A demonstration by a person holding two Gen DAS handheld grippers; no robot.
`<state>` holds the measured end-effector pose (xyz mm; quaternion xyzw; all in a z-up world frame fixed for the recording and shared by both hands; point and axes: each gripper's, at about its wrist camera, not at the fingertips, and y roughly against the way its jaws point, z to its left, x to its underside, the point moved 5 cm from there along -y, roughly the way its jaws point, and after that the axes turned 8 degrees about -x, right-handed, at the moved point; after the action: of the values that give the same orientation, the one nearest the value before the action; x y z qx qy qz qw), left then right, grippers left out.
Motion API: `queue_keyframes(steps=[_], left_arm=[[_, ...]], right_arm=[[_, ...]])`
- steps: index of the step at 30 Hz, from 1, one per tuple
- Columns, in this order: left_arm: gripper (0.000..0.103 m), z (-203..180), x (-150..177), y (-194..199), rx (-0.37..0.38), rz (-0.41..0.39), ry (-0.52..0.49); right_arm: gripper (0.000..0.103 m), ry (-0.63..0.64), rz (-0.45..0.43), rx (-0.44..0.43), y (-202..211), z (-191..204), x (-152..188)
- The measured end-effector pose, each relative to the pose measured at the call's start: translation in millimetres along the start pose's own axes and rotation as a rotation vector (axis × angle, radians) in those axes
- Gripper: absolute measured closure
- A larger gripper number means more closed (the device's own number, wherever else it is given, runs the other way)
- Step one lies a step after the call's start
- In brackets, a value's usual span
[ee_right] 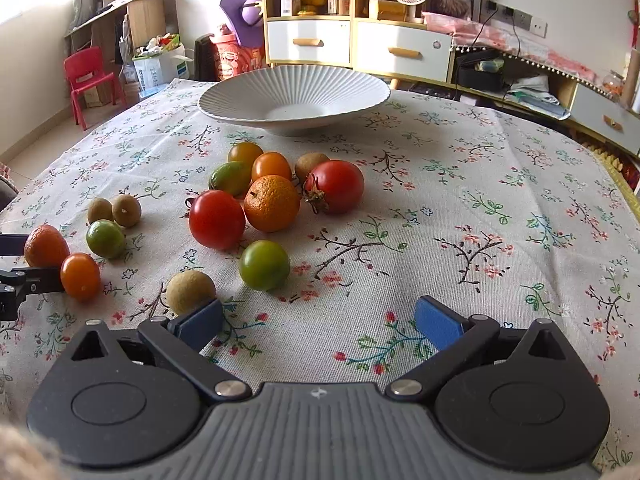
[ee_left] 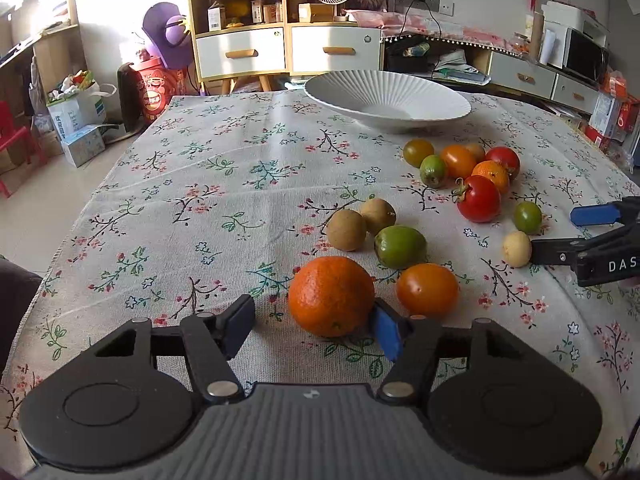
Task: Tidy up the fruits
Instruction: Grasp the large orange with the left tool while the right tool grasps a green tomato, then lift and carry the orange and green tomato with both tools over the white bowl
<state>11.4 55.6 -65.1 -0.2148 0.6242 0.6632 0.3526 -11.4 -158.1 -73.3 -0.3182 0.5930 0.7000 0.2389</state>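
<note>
Left claw (ee_left: pixel 314 326) low over the bench (ee_left: pixel 224 184) with its flowered cloth, jaws partly apart around a round orange mandarin (ee_left: pixel 331 296). Right blue pad (ee_left: pixel 386 334) touching the mandarin's side; left pad clear of it, a gap of cloth between. Not clamped.

Just right of the mandarin, touching or nearly so, a smooth orange cherry tomato (ee_left: pixel 427 289). Behind these, a green oval fruit (ee_left: pixel 399 246) and two brown round longans (ee_left: pixel 360 224) close together.

Right claw (ee_right: pixel 318 324) spread wide over bare cloth, nothing between the pads. A pale tan longan (ee_right: pixel 190 292) just beside its left pad; whether touching, cannot tell. A green round tomato (ee_right: pixel 264 265) near, farther up.

Beyond, a tight cluster: two red tomatoes (ee_right: pixel 217 219), a second orange mandarin (ee_right: pixel 272 203) between them, smaller orange, yellow-green and brown fruits behind.

White ribbed shallow bowl (ee_right: pixel 294 92) at the far side of the bench, holding no fruit, well apart from both claws.
</note>
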Motion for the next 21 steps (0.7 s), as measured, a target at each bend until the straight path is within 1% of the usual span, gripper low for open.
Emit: queue_keyframes(steps=[1,2,3,4,6,7,9,10,12,13,17,21], left_arm=[[0.060,-0.4,-0.8,0.7,-0.001,-0.006,-0.003],[0.066,-0.1,-1.3,0.7,-0.002,-0.008,-0.002],[0.067,0.4,-2.0,0.3,-0.001,-0.009,0.003],[0.069,1.3,-2.6,0.0,0.001,-0.008,0.010],[0.069,2.3,-3.4,-0.4,0.004,-0.006,0.020],[0.069,2.5,-3.7,0.0,0.006,-0.007,0.023],[0.070,2.4,-4.0,0.0,0.004,-0.008,0.023],[0.070,2.6,-3.9,0.2,0.001,-0.009,0.024],[0.070,3.5,-4.7,-0.2,-0.002,-0.009,0.030],[0.070,4.2,-5.6,0.0,-0.002,-0.011,0.035],[0.071,4.8,-8.9,1.4,-0.005,-0.024,0.039],[0.071,5.6,-12.0,1.7,0.002,-0.026,0.046]], right_arm=[[0.007,0.010,-0.005,-0.012,0.3,1.4,-1.1],[0.012,0.022,-0.008,-0.021,0.7,3.2,-2.2],[0.016,0.034,-0.010,-0.028,1.0,5.1,-3.2],[0.019,0.044,-0.011,-0.034,0.9,7.1,-4.3],[0.034,0.059,-0.013,-0.048,1.6,10.6,-5.5],[0.039,0.065,-0.013,-0.060,1.9,12.3,-6.0],[0.052,0.073,-0.007,-0.086,2.1,15.7,-7.6],[0.055,0.076,-0.005,-0.095,2.4,17.1,-7.8],[0.064,0.089,0.001,-0.107,1.7,20.2,-8.3],[0.066,0.094,0.001,-0.108,1.4,21.4,-8.7],[0.079,0.102,-0.008,-0.097,1.9,23.3,-11.5],[0.080,0.104,-0.012,-0.085,2.7,24.9,-15.0]])
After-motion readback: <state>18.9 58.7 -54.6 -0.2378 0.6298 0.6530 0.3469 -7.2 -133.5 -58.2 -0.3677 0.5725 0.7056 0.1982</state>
